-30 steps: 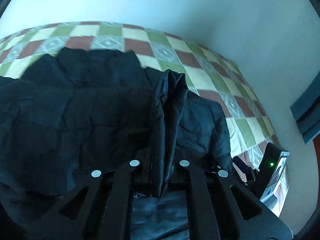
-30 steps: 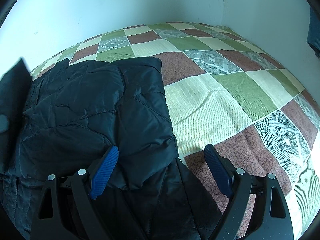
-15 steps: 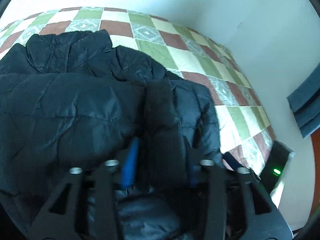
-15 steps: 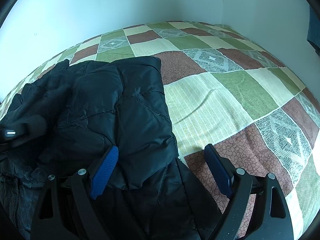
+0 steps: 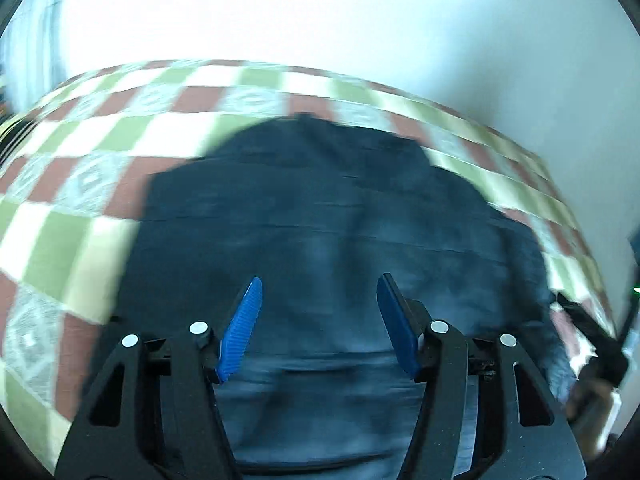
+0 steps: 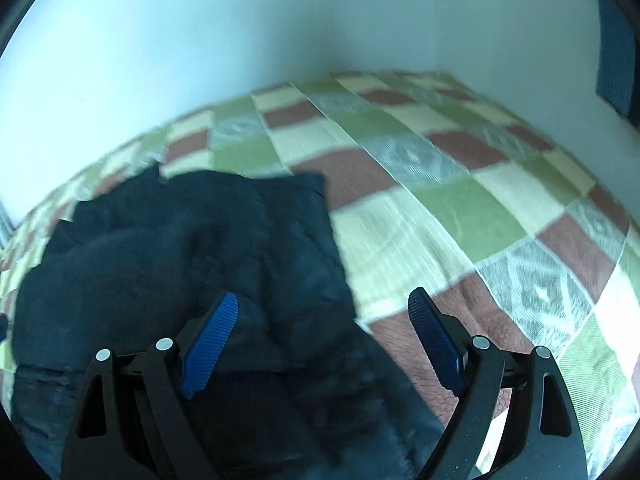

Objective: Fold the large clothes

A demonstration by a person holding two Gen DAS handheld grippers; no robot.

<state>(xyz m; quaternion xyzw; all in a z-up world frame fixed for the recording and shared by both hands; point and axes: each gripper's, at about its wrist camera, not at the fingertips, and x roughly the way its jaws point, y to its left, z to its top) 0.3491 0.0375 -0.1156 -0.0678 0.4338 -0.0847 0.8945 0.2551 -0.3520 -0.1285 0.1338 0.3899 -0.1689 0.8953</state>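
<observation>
A dark navy quilted jacket (image 5: 320, 208) lies folded in a heap on the checked bedspread (image 5: 80, 184). It also shows in the right wrist view (image 6: 180, 248), at the left. My left gripper (image 5: 318, 288) is open and empty, held above the jacket's near part. My right gripper (image 6: 324, 304) is open and empty, over the jacket's right edge where it meets the bedspread (image 6: 460, 216). Both views are blurred by motion.
The bed stands against pale walls (image 6: 200, 40) at the back and right. A dark device with a green light (image 5: 634, 292) sits at the far right edge of the left wrist view. A dark blue panel (image 6: 616, 40) hangs on the right wall.
My left gripper has let go of the jacket fold it held, opened, and swung back to the left. My right gripper stayed open and pulled back and up a little.
</observation>
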